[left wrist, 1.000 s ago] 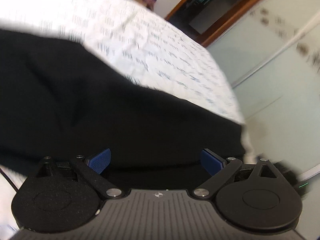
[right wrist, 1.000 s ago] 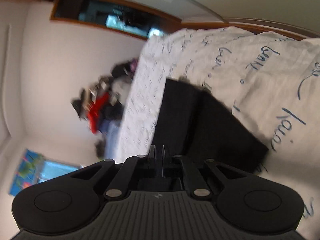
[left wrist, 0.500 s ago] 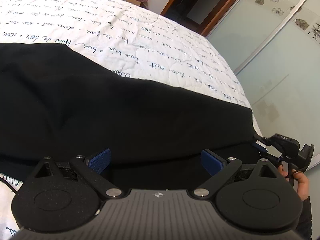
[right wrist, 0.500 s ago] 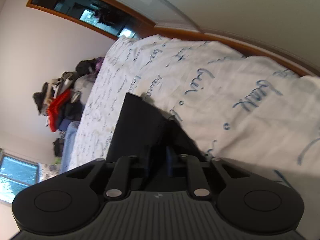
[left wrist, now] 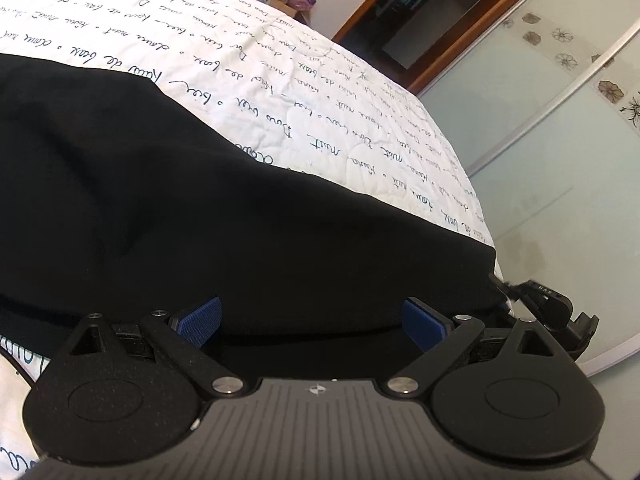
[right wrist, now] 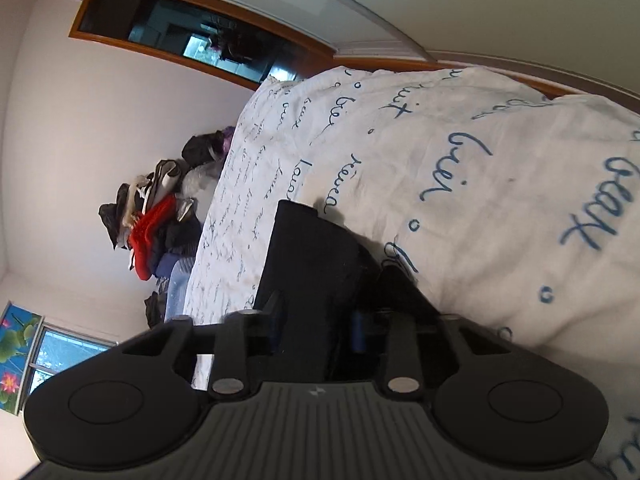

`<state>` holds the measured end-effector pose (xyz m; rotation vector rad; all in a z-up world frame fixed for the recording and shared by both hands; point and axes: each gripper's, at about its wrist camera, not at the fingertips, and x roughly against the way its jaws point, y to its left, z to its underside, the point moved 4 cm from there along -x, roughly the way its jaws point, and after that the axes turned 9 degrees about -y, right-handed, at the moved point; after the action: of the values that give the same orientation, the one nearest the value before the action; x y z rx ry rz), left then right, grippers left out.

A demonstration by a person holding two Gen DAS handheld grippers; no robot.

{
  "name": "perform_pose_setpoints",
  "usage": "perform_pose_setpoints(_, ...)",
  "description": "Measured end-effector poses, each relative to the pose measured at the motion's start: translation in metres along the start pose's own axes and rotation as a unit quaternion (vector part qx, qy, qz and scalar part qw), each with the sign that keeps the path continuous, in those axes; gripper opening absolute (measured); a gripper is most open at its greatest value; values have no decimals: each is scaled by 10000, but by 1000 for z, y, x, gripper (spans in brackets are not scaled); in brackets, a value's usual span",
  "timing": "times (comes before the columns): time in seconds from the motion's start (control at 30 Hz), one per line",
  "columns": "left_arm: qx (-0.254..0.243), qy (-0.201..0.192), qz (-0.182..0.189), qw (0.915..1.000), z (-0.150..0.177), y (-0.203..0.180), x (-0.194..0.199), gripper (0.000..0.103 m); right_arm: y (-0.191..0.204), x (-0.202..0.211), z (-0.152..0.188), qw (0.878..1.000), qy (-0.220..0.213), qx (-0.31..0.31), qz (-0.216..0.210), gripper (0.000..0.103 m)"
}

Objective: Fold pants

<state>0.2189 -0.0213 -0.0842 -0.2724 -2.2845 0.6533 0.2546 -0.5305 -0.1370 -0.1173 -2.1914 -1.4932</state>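
One pair of black pants (left wrist: 224, 216) lies on the bed (left wrist: 320, 92), spread across the white quilt with blue script. In the left view the cloth fills the lower-left and centre of the frame, and its top edge runs diagonally down to the right, ending at the bed's edge.

Left gripper (left wrist: 312, 322): fingers (left wrist: 200, 320) spread wide, blue pads well apart, holding nothing. It sits low at the near edge of the pants and looks along the cloth. Whether the tips touch the fabric, can't tell.

Right gripper (right wrist: 316, 332): view is rolled on its side, so the bed stands almost vertical in frame. Fingers (right wrist: 358, 332) partly parted, with a fold of pants (right wrist: 308, 264) between them. Whether the pads actually press the cloth, can't tell; the gap is dark. The pants run away from it as a narrow dark strip along the quilt (right wrist: 480, 200).

In the left view the right gripper (left wrist: 548, 304) shows at the far right, at the pants' corner by the bed's edge.

Around: clothes pile (right wrist: 152, 224) with a red item past the bed against the wall, window (right wrist: 52, 356) at lower left of the right view, wardrobe doors (left wrist: 560, 128) with flower prints beside the bed.
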Motion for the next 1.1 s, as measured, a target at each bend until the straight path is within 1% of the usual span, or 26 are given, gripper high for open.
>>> perform_pose_setpoints(0.07,-23,-20,2,10000,0,-2,1,98,7,5,2,9996,-180,221,-89,4)
perform_pose_setpoints(0.13,36,-14,69,10000,0,0,2,98,16,12,2,9987,-371,253,-233,3)
perform_pose_setpoints(0.17,168,10,109,9998,0,2,1,98,20,16,2,9983,-393,148,-398,3)
perform_pose_setpoints(0.23,689,94,314,9971,-2,10,1,98,32,24,2,9967,-362,-17,-728,3)
perform_pose_setpoints(0.3,1306,225,622,9892,-2,17,0,98,47,32,0,9945,-362,67,-985,3)
perform_pose_setpoints(0.33,1613,234,811,9833,0,18,0,99,55,35,-2,9934,-353,75,-1088,3)
perform_pose_setpoints(0.37,1943,217,975,9758,4,20,0,102,61,36,-4,9924,-333,95,-1179,3)
perform_pose_setpoints(0.4,2198,238,1051,9696,9,19,-3,103,66,37,-6,9915,-326,111,-1254,3)
perform_pose_setpoints(0.5,2700,529,1017,9560,20,14,-18,102,76,38,-11,9894,-323,83,-1412,3)
perform_pose_setpoints(0.53,2845,551,1050,9513,22,12,-22,102,79,37,-12,9891,-324,73,-1437,3)
perform_pose_setpoints(0.57,2945,547,1048,9483,23,10,-26,102,81,38,-13,9885,-319,53,-1477,3)
perform_pose_setpoints(0.6,3008,524,970,9473,23,9,-31,102,82,38,-14,9877,-306,38,-1532,3)
perform_pose_setpoints(0.63,3031,505,820,9481,22,9,-37,101,84,37,-15,9872,-310,25,-1567,3)
perform_pose_setpoints(0.67,3042,482,693,9489,21,10,-41,99,86,38,-16,9863,-302,8,-1624,3)
perform_pose_setpoints(0.73,3148,438,498,9468,20,14,-47,95,88,41,-18,9847,-288,3,-1719,3)
perform_pose_setpoints(0.8,3172,420,338,9468,19,15,-49,82,90,44,-19,9843,-310,29,-1739,3)
perform_pose_setpoints(0.83,3147,411,282,9479,19,16,-50,78,88,45,-20,9841,-321,30,-1744,3)
perform_pose_setpoints(0.87,3078,357,176,9506,17,18,-50,59,86,46,-20,9846,-341,19,-1717,3)
perform_pose_setpoints(0.9,2913,310,-35,9561,17,19,-50,28,83,46,-21,9851,-340,6,-1687,3)
perform_pose_setpoints(0.93,2643,332,-289,9634,17,20,-51,19,79,46,-20,9859,-335,-5,-1642,3)
perform_pose_setpoints(0.97,2376,337,-457,9697,16,18,-51,7,73,47,-19,9872,-325,-1,-1560,3)
perform_pose_setpoints(1.0,2187,301,-503,9740,16,16,-49,4,68,48,-16,9884,-285,23,-1488,3)
perform_pose_setpoints(1.03,2043,260,-531,9771,17,15,-44,4,60,51,-13,9896,-248,34,-1416,3)
perform_pose_setpoints(1.1,1875,233,-525,9806,16,11,-27,3,40,65,-7,9912,-243,23,-1299,3)
